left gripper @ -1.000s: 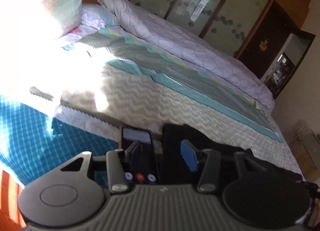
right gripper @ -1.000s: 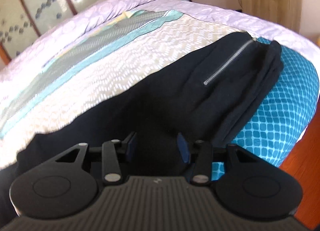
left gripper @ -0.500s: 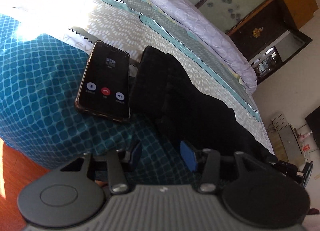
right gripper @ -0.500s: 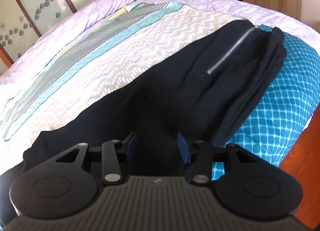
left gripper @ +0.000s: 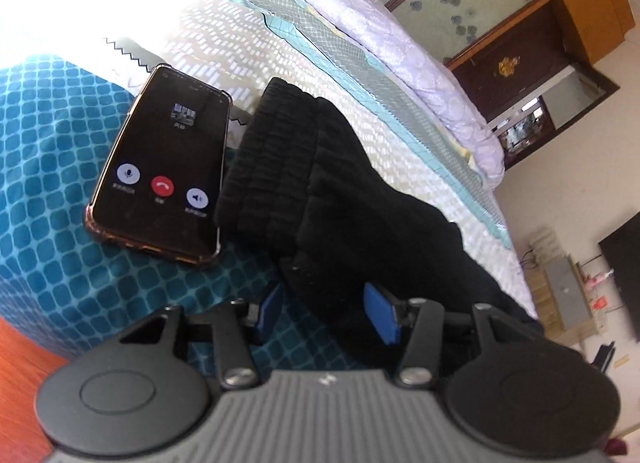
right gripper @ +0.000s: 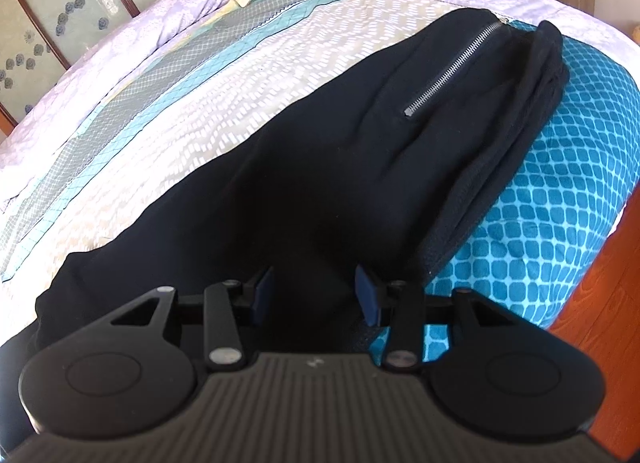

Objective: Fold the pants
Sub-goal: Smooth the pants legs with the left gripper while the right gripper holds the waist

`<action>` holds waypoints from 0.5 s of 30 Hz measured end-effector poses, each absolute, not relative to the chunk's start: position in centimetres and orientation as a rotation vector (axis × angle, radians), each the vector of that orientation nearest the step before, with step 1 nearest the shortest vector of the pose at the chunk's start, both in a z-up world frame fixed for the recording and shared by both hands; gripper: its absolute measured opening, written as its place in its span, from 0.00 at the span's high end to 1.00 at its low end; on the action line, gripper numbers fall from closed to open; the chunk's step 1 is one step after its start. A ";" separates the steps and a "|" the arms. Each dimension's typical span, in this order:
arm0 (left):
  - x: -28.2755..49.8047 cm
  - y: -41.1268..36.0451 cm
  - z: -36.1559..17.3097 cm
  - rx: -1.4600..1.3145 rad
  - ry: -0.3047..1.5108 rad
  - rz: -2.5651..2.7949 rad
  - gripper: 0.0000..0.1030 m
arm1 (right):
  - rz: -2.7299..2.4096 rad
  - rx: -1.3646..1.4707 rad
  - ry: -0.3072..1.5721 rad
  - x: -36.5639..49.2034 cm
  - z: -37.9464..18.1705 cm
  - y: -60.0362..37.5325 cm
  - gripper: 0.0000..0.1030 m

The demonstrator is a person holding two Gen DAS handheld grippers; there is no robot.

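The far stretch of the black pants (left gripper: 344,199) runs down behind the left hand-held gripper (left gripper: 328,311), so that end is hidden in the left wrist view. In the right wrist view the pants (right gripper: 340,167) pass under the right hand-held gripper (right gripper: 316,295) and off the picture's lower left edge. The small writing on the phone (left gripper: 164,171) is too fine to read. Sun glare washes out the bed (left gripper: 100,3) at the upper left.
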State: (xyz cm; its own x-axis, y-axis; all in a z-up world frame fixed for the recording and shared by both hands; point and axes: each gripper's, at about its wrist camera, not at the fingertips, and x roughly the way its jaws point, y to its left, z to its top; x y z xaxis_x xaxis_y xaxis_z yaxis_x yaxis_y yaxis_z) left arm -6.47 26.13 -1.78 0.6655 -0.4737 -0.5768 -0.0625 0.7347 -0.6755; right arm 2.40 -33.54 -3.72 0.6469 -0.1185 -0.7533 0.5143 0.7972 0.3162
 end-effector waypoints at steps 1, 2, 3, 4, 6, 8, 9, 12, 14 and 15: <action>-6.7 26.1 -1.7 -0.731 0.819 -0.262 0.55 | -0.382 0.546 0.785 2.3 -3.6 -33.6 0.54; -6.9 26.2 -1.6 -0.739 0.813 -0.265 0.53 | -0.385 0.544 0.772 2.1 -3.2 -33.7 0.54; -7.2 26.4 -1.4 -0.752 0.803 -0.268 0.48 | -0.393 0.540 0.750 1.8 -2.7 -34.0 0.54; -7.4 26.7 -1.3 -0.768 0.792 -0.270 0.45 | -0.402 0.533 0.725 1.5 -2.2 -34.3 0.54; -7.3 26.9 -1.2 -0.803 0.784 -0.268 0.44 | -0.428 0.530 0.681 0.6 -1.0 -35.6 0.54; -6.9 26.7 -1.2 -0.823 0.790 -0.276 0.46 | -0.472 0.564 0.643 -0.6 -0.2 -37.6 0.54; -6.5 26.5 -1.1 -0.816 0.797 -0.275 0.47 | -0.495 0.587 0.625 -1.2 0.0 -38.8 0.54; -5.4 24.9 -0.9 -0.742 0.847 -0.246 0.47 | -0.580 0.616 0.576 -3.3 0.5 -42.0 0.55; -4.9 24.0 -1.1 -0.706 0.884 -0.226 0.47 | -0.631 0.629 0.547 -4.6 0.7 -44.1 0.55; -4.7 23.6 -1.2 -0.696 0.905 -0.215 0.47 | -0.655 0.645 0.528 -5.2 0.7 -45.3 0.55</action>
